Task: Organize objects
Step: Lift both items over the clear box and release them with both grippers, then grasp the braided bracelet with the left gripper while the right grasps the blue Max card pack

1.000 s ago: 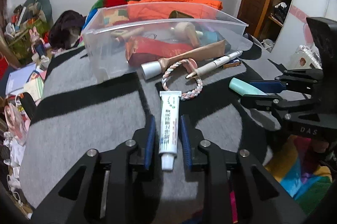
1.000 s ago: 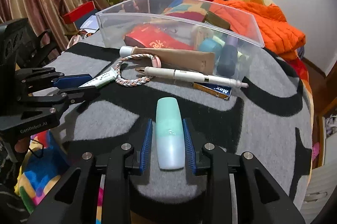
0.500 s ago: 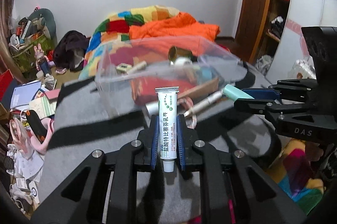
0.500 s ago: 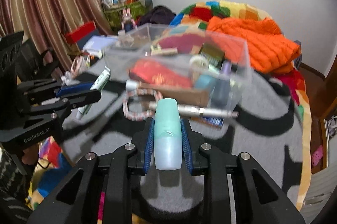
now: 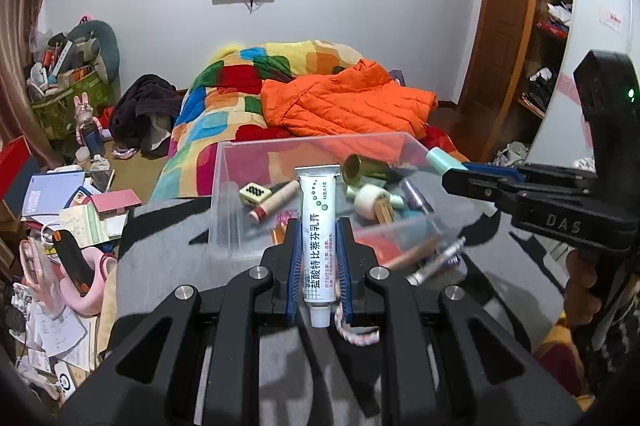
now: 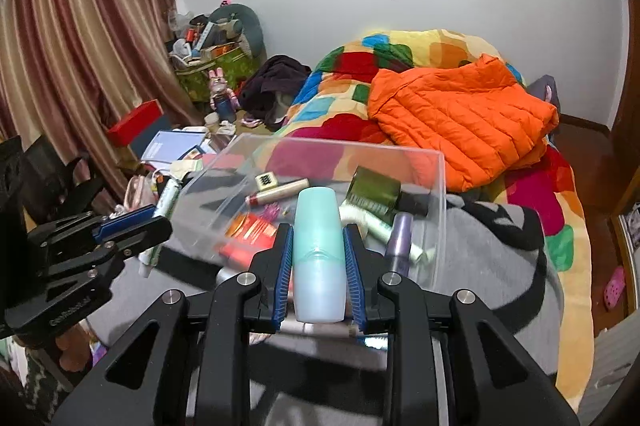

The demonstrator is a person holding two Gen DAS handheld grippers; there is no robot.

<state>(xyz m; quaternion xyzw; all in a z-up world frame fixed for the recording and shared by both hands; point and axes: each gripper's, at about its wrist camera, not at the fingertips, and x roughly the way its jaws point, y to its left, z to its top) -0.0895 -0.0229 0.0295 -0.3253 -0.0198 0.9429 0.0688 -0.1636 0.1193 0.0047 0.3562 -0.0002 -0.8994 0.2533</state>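
Note:
My left gripper (image 5: 319, 246) is shut on a white ointment tube (image 5: 318, 226) with green print and holds it raised in front of the clear plastic bin (image 5: 228, 193). My right gripper (image 6: 319, 250) is shut on a mint-green bottle (image 6: 319, 250), lifted near the bin's (image 6: 440, 209) front wall. The bin holds several cosmetics, a red packet and a green bottle (image 6: 374, 191). Each gripper shows in the other's view: the right one (image 5: 472, 173) with the bottle tip, the left one (image 6: 132, 226) with the tube.
The bin stands on a grey and black blanket (image 5: 168, 266). A pen (image 5: 440, 258) and a braided ring (image 5: 352, 334) lie by the bin's front. An orange jacket (image 6: 460, 117) lies on the bed behind. Cluttered floor at left (image 5: 60, 209).
Both grippers closed on their objects and lifted them off the blanket, rising toward the bin. The views now look down into the bin.

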